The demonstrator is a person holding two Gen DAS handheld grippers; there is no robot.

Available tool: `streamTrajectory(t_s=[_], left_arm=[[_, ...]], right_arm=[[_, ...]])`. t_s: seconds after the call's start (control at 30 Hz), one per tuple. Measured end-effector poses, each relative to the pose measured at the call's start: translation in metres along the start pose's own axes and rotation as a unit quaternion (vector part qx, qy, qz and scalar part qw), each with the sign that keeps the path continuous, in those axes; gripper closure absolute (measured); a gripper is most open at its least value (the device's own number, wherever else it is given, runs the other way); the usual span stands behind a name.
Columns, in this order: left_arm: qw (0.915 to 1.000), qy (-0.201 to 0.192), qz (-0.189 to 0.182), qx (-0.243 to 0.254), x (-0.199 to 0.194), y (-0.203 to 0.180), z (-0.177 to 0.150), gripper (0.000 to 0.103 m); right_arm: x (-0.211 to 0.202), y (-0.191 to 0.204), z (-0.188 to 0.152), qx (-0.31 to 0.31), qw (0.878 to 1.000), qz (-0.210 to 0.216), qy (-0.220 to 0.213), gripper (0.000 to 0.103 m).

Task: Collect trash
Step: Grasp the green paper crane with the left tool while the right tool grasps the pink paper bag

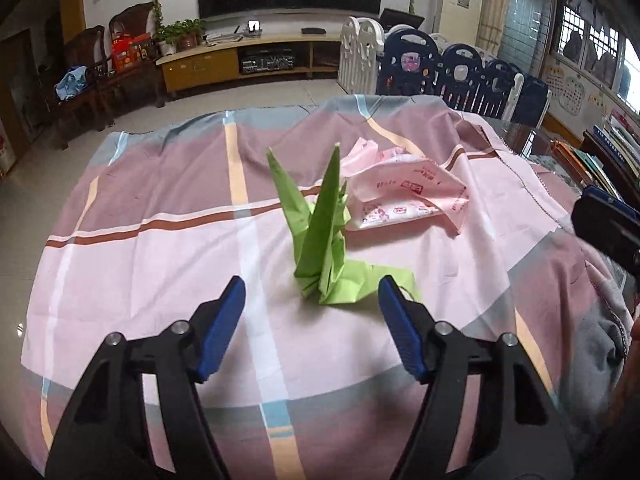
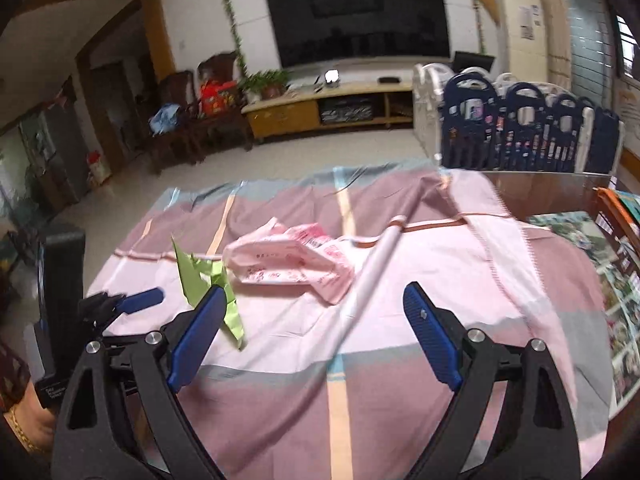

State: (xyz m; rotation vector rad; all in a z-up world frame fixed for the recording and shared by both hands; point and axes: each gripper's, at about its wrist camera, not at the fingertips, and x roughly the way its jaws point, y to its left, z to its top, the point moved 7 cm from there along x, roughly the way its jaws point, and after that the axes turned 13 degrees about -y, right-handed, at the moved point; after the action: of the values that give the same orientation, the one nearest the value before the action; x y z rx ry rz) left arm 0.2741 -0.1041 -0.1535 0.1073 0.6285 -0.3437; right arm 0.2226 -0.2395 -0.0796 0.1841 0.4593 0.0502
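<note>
A green folded paper figure (image 1: 320, 240) stands on the checked tablecloth (image 1: 160, 248). Its near end lies just in front of and between the tips of my left gripper (image 1: 312, 286), whose blue pads do not touch it, so the jaws are open. Right behind the green paper lies a crumpled pink printed wrapper (image 1: 404, 196). In the right wrist view the pink wrapper (image 2: 288, 268) sits a little beyond my right gripper (image 2: 315, 291), which is wide open and holds nothing. The green paper (image 2: 200, 280) is partly hidden behind its left finger.
A raised fold of the cloth (image 2: 372, 272) runs diagonally past the wrapper. Books and printed sheets (image 2: 608, 280) line the table's right side. Beyond the far edge are floor, a TV cabinet (image 1: 248, 60) and a playpen fence (image 1: 460, 76). A person's wrist (image 2: 20, 424) is at lower left.
</note>
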Motion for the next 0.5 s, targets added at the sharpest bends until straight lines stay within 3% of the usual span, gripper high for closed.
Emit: streamTrajectory(t_s=[0.1,0.17,0.33,0.5], left_arm=[[0.9999,0.010,-0.006,0.000,0.018,0.001,0.004,0.053],[0.9996,0.022,-0.014,-0.008,0.024,0.003,0.004,0.088],[0.9997,0.005,0.006,-0.024,0.003,0.019,0.018,0.093],[0.9976,-0.041,0.042,-0.037,-0.069,0.045,0.035,0.093]], right_arm=[[0.029,0.006,-0.003,-0.023,1.000,0.001,0.010,0.015],[0.048,0.005,-0.004,-0.028,0.999,-0.001,0.024,0.015],[0.091,-0.013,0.003,-0.010,0.999,-0.011,0.032,0.015],[0.131,-0.009,-0.003,-0.036,0.998,-0.006,0.057,0.018]])
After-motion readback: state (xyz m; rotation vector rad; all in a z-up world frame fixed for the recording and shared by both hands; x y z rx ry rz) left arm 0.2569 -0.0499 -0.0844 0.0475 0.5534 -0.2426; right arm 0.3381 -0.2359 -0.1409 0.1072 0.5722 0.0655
